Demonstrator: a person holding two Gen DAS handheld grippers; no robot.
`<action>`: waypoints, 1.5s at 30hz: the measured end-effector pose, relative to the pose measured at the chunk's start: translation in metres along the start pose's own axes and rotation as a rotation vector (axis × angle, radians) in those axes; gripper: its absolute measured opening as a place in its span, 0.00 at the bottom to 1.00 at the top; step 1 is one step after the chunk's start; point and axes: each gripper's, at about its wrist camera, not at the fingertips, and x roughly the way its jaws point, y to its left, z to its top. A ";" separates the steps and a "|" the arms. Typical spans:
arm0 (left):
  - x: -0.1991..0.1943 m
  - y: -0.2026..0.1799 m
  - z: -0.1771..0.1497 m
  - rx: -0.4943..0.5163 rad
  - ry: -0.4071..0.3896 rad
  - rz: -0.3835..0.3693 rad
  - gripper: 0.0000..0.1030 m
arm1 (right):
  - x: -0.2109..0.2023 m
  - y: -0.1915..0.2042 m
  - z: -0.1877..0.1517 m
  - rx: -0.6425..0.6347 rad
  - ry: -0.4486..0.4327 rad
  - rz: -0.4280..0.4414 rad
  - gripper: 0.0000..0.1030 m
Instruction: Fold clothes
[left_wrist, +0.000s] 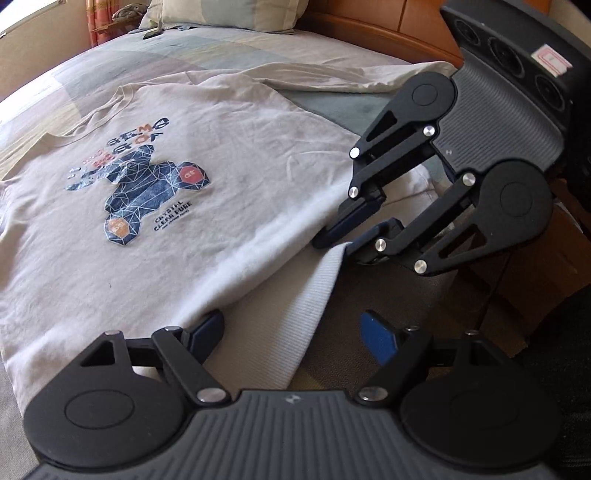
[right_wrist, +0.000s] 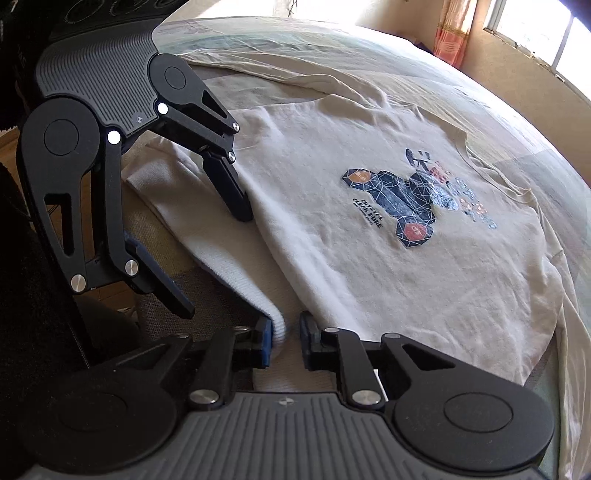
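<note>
Right wrist alone shows jaws pinching the white hem (right_wrist: 279, 326).

T-shirt (left_wrist: 155, 229) far sleeve cut by frame edge — small print under graphic (left_wrist: 173, 223) unreadable.

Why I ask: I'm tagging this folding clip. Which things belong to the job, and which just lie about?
Job: printed shirt; right gripper, shut on its ribbed hem; left gripper, open.
Lying about: pillow; small dark object beside it; curtain.
</note>
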 end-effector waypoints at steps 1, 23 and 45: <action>0.002 -0.002 0.001 0.014 -0.002 0.031 0.79 | 0.000 -0.004 -0.001 0.031 -0.005 0.011 0.18; -0.003 -0.025 -0.011 0.223 -0.006 0.208 0.61 | 0.004 0.027 0.015 -0.037 -0.039 -0.178 0.07; -0.115 0.076 -0.087 -0.386 -0.002 -0.021 0.44 | -0.044 0.018 -0.016 0.356 0.079 0.204 0.31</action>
